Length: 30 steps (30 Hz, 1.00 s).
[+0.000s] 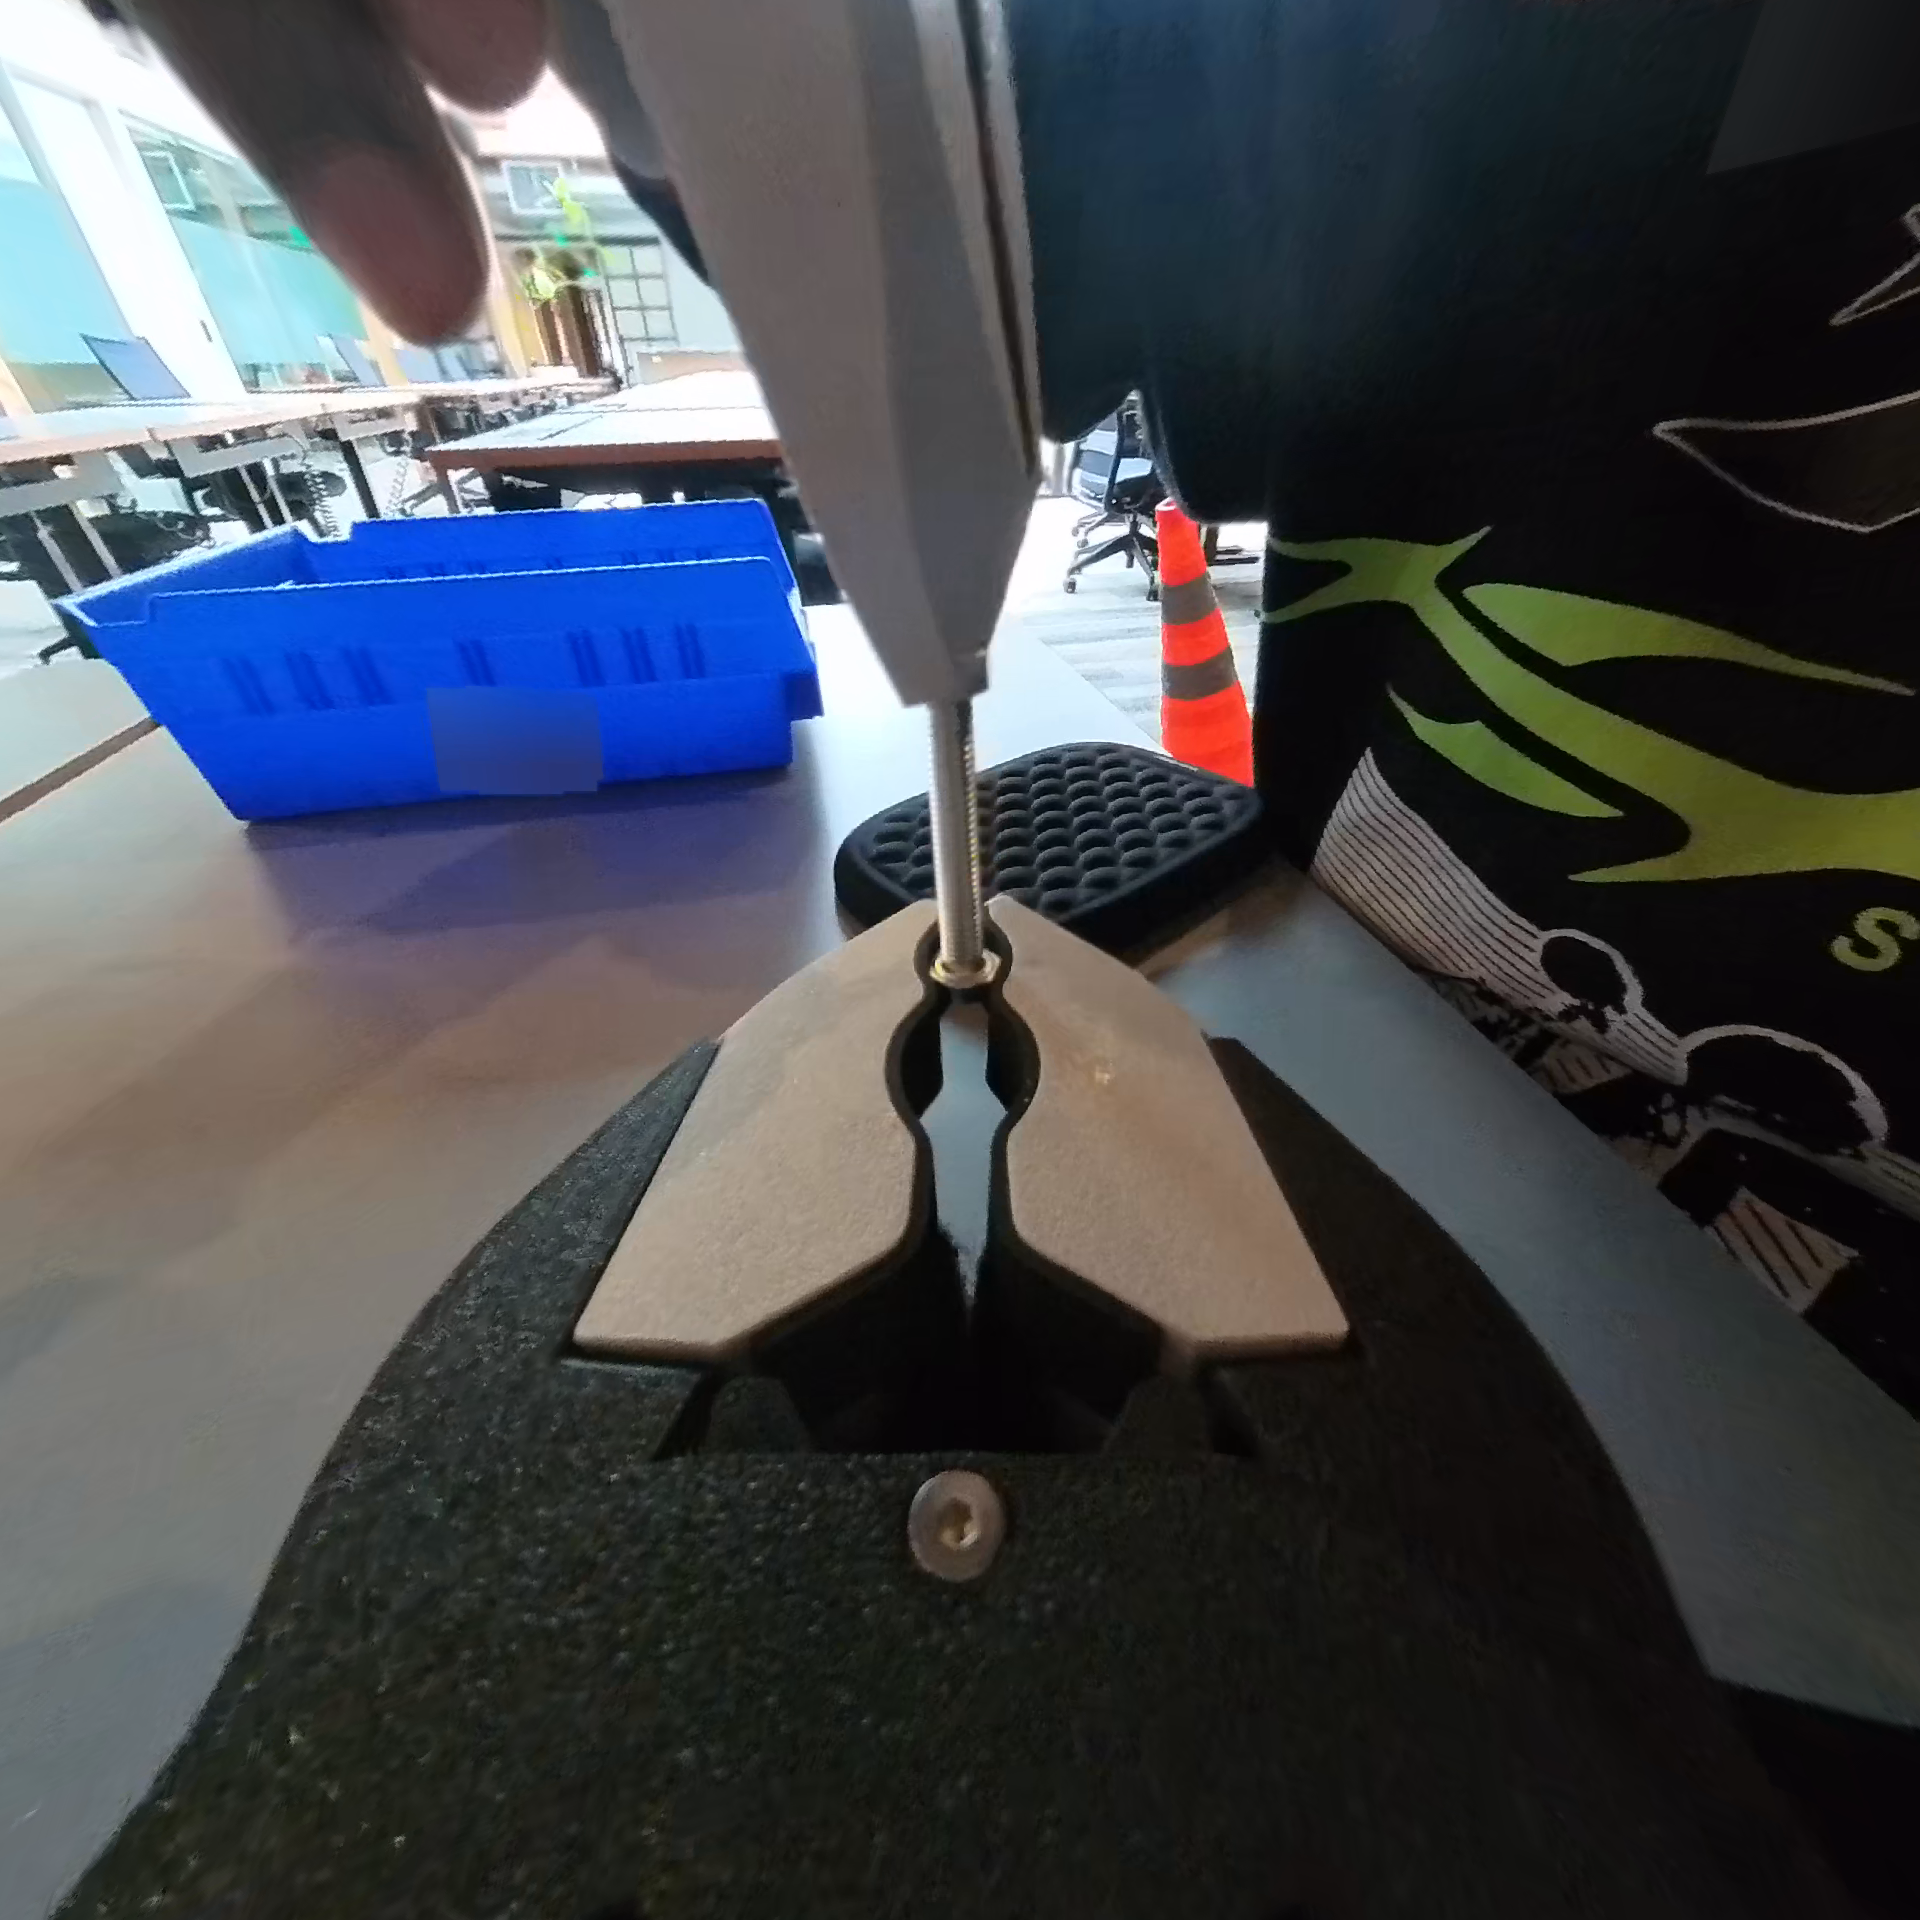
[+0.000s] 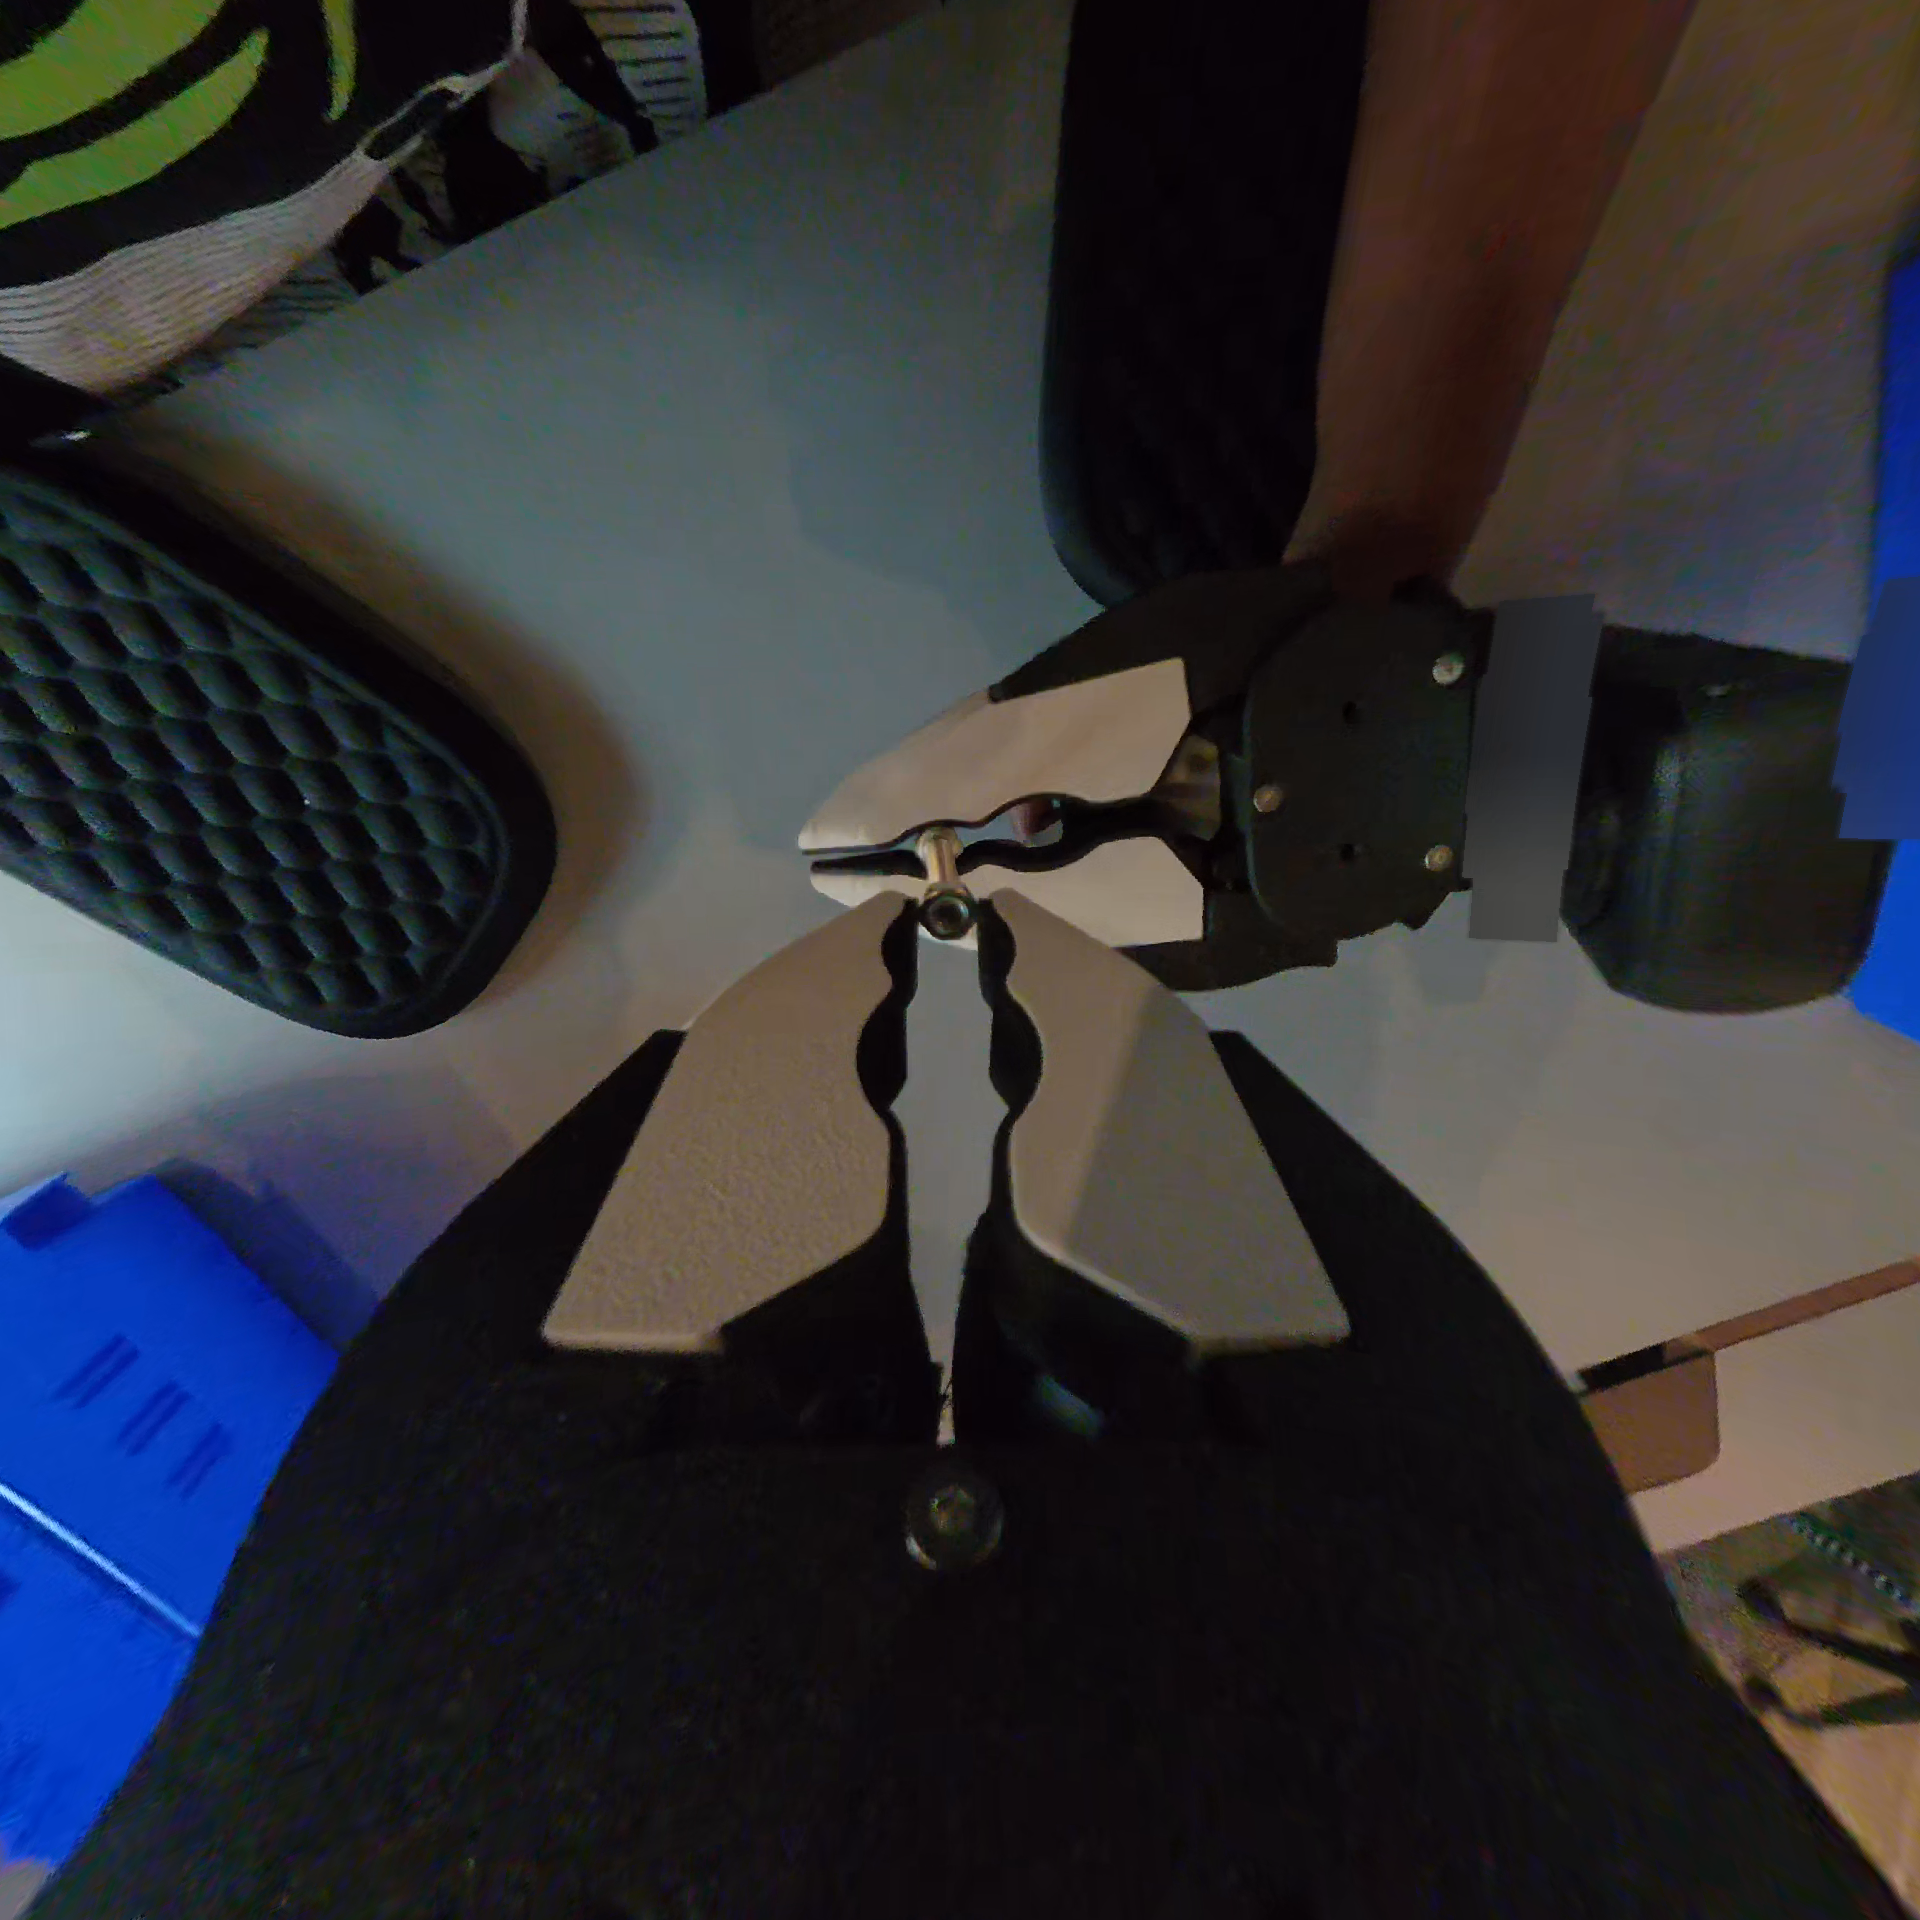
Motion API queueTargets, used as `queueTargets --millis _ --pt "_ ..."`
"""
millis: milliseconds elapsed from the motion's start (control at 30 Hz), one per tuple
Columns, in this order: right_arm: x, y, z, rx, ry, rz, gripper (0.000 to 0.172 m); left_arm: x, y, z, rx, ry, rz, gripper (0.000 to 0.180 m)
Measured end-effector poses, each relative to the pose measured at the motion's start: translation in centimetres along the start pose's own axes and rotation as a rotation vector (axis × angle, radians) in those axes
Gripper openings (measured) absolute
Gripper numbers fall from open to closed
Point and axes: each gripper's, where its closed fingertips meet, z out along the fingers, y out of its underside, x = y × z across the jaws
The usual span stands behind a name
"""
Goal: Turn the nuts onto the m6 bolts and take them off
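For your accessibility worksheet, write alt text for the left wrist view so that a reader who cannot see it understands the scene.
The left gripper clamps a nut threaded on a silver bolt, whose upper end the right gripper holds from above. Behind them, a blue bin and black honeycomb pad rest on the grey table.

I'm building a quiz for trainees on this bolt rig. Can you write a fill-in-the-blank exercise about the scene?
1. The storage bin on the table is ___ in colour.
2. The left hand-held gripper is closed around a ___ threaded on the bolt.
3. The right hand-held gripper grips that bolt by its ___.
4. The traffic cone past the table is ___ with grey bands.

Missing words: blue; nut; head; orange.
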Motion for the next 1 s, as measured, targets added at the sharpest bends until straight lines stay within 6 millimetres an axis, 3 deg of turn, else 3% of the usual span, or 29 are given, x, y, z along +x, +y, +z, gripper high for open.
queueTargets --millis 633,733,833,900,1000 --pt "0.0 3.0 -0.3 -0.129 0.177 0.740 0.010 -3.6 0.6 0.0 -0.044 -0.286 -0.052 0.003" --pt "0.2 3.0 -0.3 -0.135 0.202 0.766 0.012 -3.6 0.5 0.0 -0.042 -0.286 -0.053 0.003" --pt "0.5 2.7 -0.6 -0.096 0.202 0.733 0.027 -3.4 0.4 0.0 -0.036 -0.275 -0.050 0.003" --pt "0.7 2.2 -1.1 -0.057 0.185 0.635 0.030 -3.3 0.4 0.0 -0.036 -0.267 -0.046 0.003" --pt "-0.2 2.0 -1.5 -0.066 0.099 0.322 0.033 -3.0 0.4 0.1 -0.030 -0.233 -0.045 0.003"
